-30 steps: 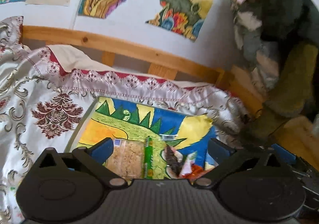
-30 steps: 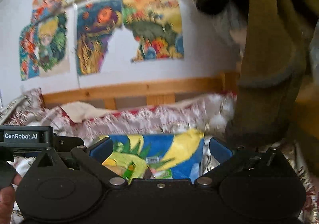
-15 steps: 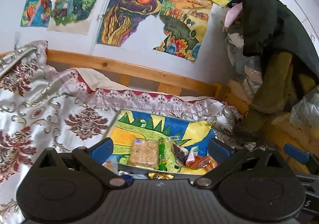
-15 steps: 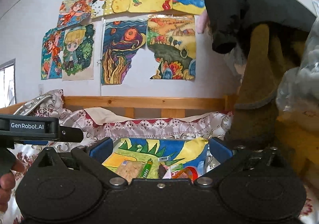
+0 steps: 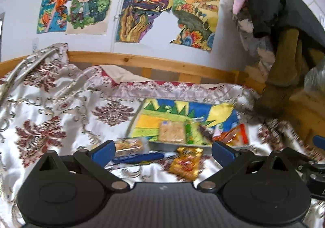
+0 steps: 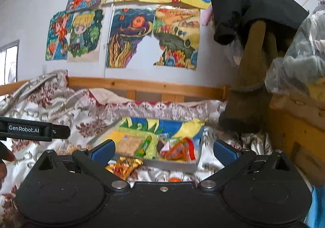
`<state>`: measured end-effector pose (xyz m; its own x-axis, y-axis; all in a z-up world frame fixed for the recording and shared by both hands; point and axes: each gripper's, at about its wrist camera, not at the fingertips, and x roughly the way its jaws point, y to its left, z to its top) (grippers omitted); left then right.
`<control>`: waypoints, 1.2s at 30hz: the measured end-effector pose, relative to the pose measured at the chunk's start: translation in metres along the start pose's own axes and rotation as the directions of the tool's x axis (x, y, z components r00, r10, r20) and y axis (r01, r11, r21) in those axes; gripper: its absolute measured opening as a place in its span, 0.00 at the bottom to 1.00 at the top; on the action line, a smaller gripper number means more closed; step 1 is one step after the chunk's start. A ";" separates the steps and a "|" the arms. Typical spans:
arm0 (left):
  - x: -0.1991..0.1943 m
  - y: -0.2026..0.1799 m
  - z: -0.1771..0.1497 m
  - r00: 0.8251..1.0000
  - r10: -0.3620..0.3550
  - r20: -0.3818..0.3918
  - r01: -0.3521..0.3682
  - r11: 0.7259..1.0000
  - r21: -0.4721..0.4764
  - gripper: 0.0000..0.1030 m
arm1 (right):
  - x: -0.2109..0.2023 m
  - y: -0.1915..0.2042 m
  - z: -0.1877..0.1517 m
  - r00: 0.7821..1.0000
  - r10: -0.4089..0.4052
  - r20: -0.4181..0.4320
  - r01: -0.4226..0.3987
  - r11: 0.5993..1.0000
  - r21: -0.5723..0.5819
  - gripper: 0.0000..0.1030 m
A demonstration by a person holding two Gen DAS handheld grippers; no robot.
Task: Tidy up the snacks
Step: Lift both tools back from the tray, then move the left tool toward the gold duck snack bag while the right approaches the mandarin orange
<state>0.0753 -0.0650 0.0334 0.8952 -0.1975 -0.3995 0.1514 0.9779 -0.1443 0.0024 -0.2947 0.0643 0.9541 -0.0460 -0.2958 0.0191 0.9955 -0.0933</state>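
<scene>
Jaws spread, empty; gold snack packet [image 5: 185,162] between left pair.

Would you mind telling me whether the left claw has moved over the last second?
Yes. The left claw has pulled back from the tray, which now sits farther off, and loose snacks on the bedspread have come into view.

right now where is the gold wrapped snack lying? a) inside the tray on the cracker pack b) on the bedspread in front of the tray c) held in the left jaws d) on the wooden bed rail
b: the gold wrapped snack lies on the bedspread, just outside the near wall of the tray, and neither gripper touches it.
</scene>
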 end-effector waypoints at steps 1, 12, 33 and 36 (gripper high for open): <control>0.000 0.002 -0.004 1.000 0.012 -0.005 -0.012 1.000 0.004 1.00 | 0.000 0.002 -0.004 1.000 -0.007 -0.013 0.007 1.000 -0.005 0.99; 0.010 0.014 -0.035 0.992 0.044 -0.115 -0.043 0.999 0.005 1.00 | 0.017 0.020 -0.032 0.991 -0.003 -0.137 -0.003 0.999 -0.043 0.99; 0.038 0.037 -0.050 0.981 0.041 -0.190 -0.052 0.997 -0.054 1.00 | 0.055 0.021 -0.055 0.948 0.014 -0.318 -0.012 1.000 0.009 0.99; 0.040 0.041 -0.051 0.980 0.040 -0.194 -0.053 0.996 -0.064 1.00 | 0.058 0.022 -0.057 0.943 0.018 -0.331 -0.015 1.000 0.010 0.99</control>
<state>0.0958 -0.0366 -0.0343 0.8023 -0.1678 -0.5729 0.0760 0.9806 -0.1807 0.0413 -0.2803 -0.0095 0.8017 -0.0535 -0.5953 0.0077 0.9968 -0.0792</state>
